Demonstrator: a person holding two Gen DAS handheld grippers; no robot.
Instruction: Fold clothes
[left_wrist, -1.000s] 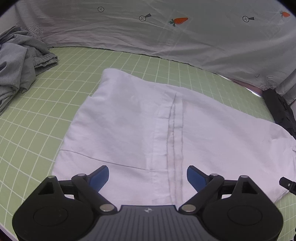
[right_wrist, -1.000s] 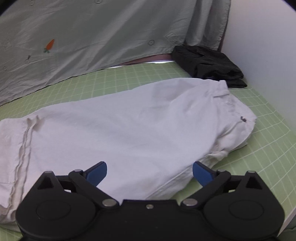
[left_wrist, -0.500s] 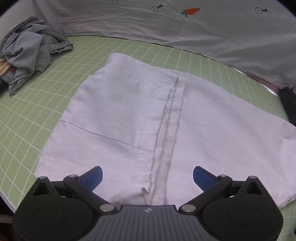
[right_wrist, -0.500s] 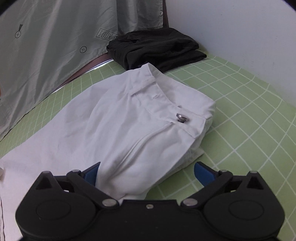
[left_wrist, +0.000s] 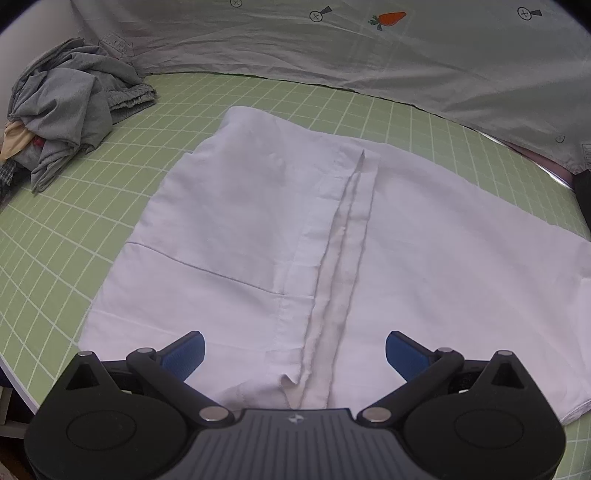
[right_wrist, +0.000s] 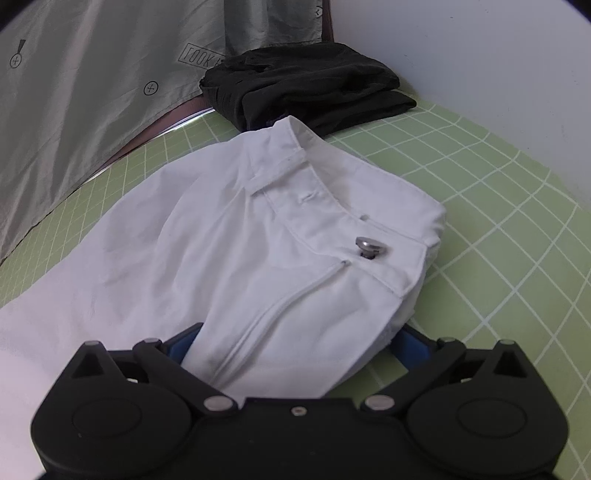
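Garment: white trousers (left_wrist: 258, 236) flat on green grid mat (left_wrist: 55, 236), legs doubled back, hems mid-cloth.
Left gripper (left_wrist: 293, 350): now fully spread above hem edge, holding nothing.
Right gripper (right_wrist: 295, 343): swung over and lowered to waistband since a second ago; fingers wide, straddling cloth, grip not yet evident.
Implication: likely next fold starts from waistband.

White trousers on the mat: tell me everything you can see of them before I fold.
The white trousers look like thin woven cotton, lying flat on the green grid mat, legs laid together with the frayed hems doubled back. The waistband shows a metal button, a buttonhole and a fly seam. Its far corner reaches the folded black garment. The right gripper straddles the waist end; no pad visibly presses.
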